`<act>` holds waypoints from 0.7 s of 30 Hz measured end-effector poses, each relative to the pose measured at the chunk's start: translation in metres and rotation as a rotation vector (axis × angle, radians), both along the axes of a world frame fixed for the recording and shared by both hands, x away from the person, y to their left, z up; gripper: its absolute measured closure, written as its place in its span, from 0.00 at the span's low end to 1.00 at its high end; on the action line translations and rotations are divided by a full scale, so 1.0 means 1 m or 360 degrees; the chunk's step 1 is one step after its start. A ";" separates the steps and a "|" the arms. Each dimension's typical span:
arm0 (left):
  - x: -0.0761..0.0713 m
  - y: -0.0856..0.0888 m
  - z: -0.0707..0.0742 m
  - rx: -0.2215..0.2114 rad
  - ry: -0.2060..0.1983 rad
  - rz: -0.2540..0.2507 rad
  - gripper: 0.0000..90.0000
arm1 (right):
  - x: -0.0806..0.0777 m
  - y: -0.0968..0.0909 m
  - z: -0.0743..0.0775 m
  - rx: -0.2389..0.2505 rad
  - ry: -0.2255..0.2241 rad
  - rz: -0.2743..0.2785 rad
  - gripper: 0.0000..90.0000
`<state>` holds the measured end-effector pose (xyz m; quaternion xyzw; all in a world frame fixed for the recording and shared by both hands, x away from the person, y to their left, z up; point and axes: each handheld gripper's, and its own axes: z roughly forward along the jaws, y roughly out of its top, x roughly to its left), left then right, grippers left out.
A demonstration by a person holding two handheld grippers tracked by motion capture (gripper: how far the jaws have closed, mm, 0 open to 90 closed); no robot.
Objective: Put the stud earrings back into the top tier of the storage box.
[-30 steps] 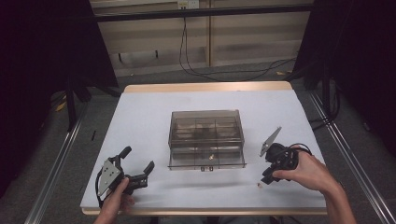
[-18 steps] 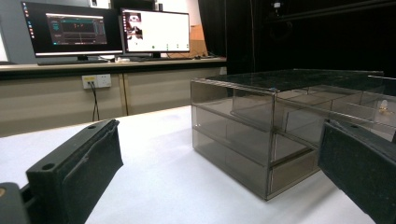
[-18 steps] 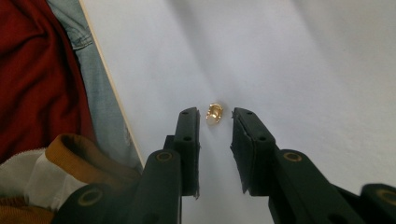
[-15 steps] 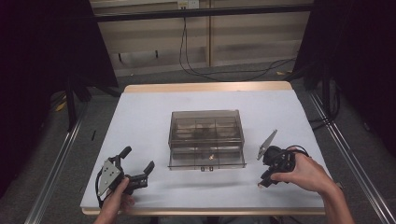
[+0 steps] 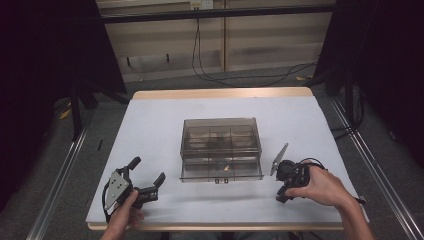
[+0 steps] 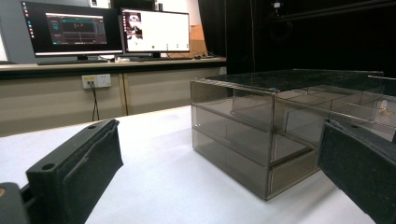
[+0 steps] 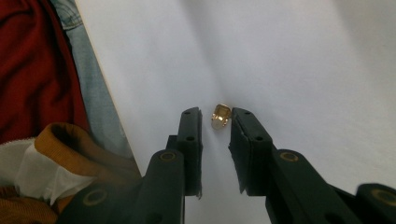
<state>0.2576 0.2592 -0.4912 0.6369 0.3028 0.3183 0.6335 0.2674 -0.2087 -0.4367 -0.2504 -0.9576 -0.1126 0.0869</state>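
A smoky clear compartment box [image 5: 221,142] stands mid-table, with a small gold piece [image 5: 226,168] inside near its front. My right gripper [image 5: 281,196] points down at the table, front right of the box. In the right gripper view a small gold ring-like piece [image 7: 221,115] lies on the white surface between the tips of my right gripper [image 7: 215,117]; it sits close to the right-hand jaw, with a gap to the other. My left gripper [image 5: 147,169] rests at the front left, jaws wide open and empty, facing the box [image 6: 261,135].
The table's front edge [image 5: 210,226] is just behind both hands. A red garment [image 7: 32,60] and jeans lie past that edge. Monitors [image 6: 107,30] stand on a desk behind the table. Metal rails [image 5: 60,185] run along both sides of the table.
My right hand has edged slightly to the left, toward the box's front corner. The left gripper has kept still.
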 end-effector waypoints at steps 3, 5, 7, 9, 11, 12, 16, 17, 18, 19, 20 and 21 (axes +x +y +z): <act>0.000 0.000 0.000 -0.0001 0.0000 -0.0002 0.00 | 0.001 0.002 -0.005 -0.0023 0.0013 0.0007 0.87; 0.000 0.000 0.000 -0.0001 0.0001 0.0000 0.00 | 0.003 0.001 -0.008 -0.0003 0.0013 0.0025 0.91; 0.000 0.000 0.000 -0.0003 0.0002 0.0000 0.00 | 0.002 0.002 -0.010 -0.0022 0.0034 0.0029 0.94; 0.000 0.000 0.000 -0.0001 0.0001 0.0000 0.00 | 0.002 0.002 -0.010 -0.0016 0.0038 0.0057 0.94; 0.000 0.000 0.000 -0.0001 0.0001 0.0000 0.00 | 0.001 0.002 -0.010 -0.0010 0.0036 0.0065 0.95; 0.000 0.000 0.000 -0.0001 0.0001 0.0000 0.00 | 0.001 0.001 -0.010 -0.0004 0.0039 0.0064 0.95; 0.000 0.000 0.000 -0.0002 0.0002 0.0000 0.00 | 0.000 -0.002 -0.005 0.0036 0.0021 0.0046 0.95; 0.000 0.000 0.000 -0.0003 0.0002 0.0000 0.00 | 0.000 -0.004 -0.003 0.0055 0.0019 0.0040 0.95; 0.000 0.000 0.000 -0.0002 0.0001 -0.0002 0.00 | 0.000 -0.005 -0.001 0.0070 0.0019 0.0038 0.95; 0.000 0.000 0.000 -0.0003 0.0002 0.0000 0.00 | 0.000 -0.007 0.001 0.0103 0.0036 0.0019 0.95; 0.000 0.000 0.000 -0.0001 0.0002 -0.0001 0.00 | 0.000 -0.009 0.003 0.0127 0.0039 0.0005 0.95; 0.000 0.000 0.000 0.0000 0.0001 -0.0001 0.00 | 0.000 -0.010 0.005 0.0135 0.0021 -0.0007 0.95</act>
